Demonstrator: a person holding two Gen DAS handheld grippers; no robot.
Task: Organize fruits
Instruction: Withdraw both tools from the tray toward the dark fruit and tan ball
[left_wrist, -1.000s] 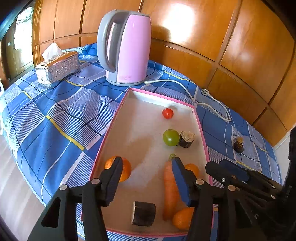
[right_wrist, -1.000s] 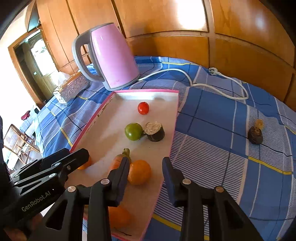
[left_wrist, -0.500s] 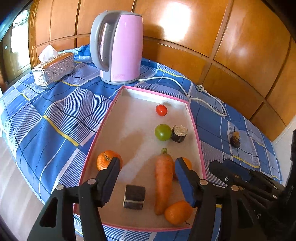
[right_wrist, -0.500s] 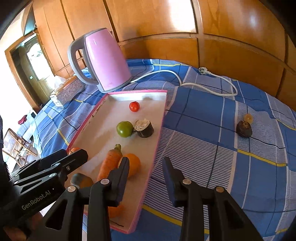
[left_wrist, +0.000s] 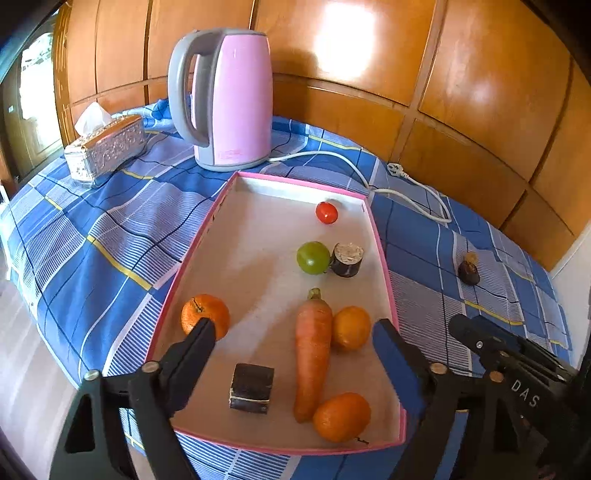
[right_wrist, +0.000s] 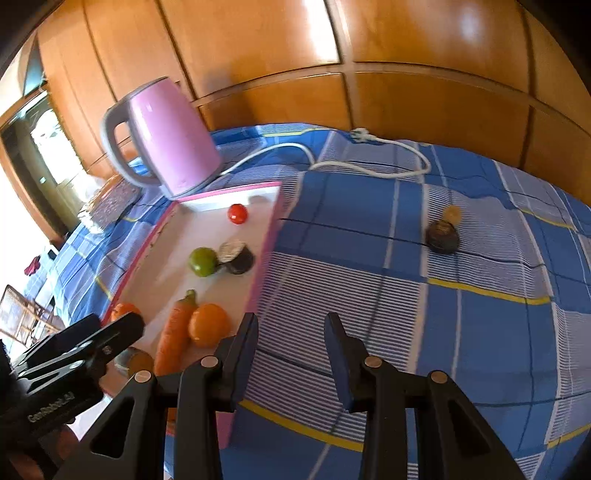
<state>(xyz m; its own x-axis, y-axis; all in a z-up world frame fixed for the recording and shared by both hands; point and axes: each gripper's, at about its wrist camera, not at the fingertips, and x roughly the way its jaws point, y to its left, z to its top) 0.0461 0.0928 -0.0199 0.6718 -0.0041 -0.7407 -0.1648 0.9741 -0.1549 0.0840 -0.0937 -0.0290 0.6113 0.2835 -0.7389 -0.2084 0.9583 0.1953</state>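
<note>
Between the left tongs (left_wrist: 291, 345), whose jaws have just been spreading wide and empty, fruits are lying in the tray (left_wrist: 384, 258), while the narrowly parted, empty right tongs (right_wrist: 291, 345) are risking knocking its rim.

I am spreading my left gripper (left_wrist: 293, 339) wide above the tray (left_wrist: 384, 266), nothing between; my right gripper (right_wrist: 291, 339) is swinging toward the blue cloth (right_wrist: 424, 302).
</note>
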